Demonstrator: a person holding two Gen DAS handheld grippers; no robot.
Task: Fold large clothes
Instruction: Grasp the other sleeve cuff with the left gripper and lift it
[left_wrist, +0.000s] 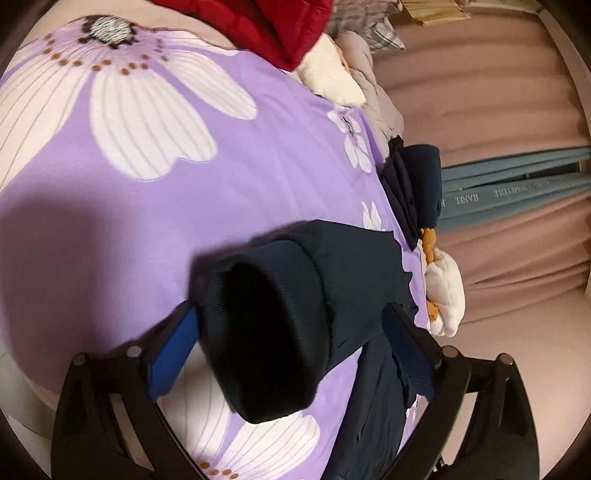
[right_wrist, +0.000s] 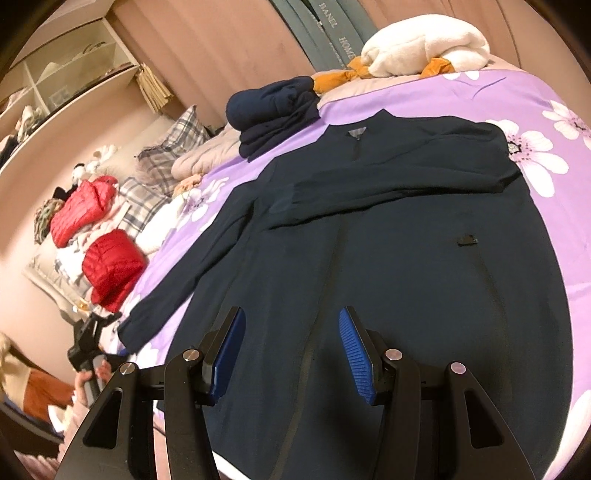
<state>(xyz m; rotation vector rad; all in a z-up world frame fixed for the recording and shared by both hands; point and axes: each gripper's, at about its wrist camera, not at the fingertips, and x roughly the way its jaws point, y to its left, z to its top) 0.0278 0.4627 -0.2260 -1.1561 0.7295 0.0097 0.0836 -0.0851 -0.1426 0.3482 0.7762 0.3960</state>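
On the bed's left side, where I work remotely, my left gripper (left_wrist: 291, 332) sits with its blue pads spread wide on either side of the ribbed cuff (left_wrist: 266, 332) of the dark navy jacket (right_wrist: 369, 266), the cuff mouth gaping toward the lens; the pads flank the fabric but are not closed on it. Seen from the right wrist, that left sleeve (right_wrist: 177, 273) runs out across the purple floral bedspread (right_wrist: 517, 103) toward the bed's near-left edge, while the other sleeve (right_wrist: 399, 184) already lies folded across the chest. The jacket's body is spread flat over the middle of the bed, collar toward the far edge. My right gripper (right_wrist: 291, 347) hovers over the hem near the bed's near edge, fingers parted and holding nothing.

Beyond the collar, a folded navy garment (right_wrist: 273, 114) rests near the far edge, with a white and orange plush toy (right_wrist: 424, 48) to its right; red puffer jackets (right_wrist: 99, 240) are heaped past the bed's left edge.

By my reading, the sleeve-folding step is in hand, one sleeve done and one to go. The next move calls for closing the left pads firmly on the cuff, then carrying it across the chest without dragging the body out of square.
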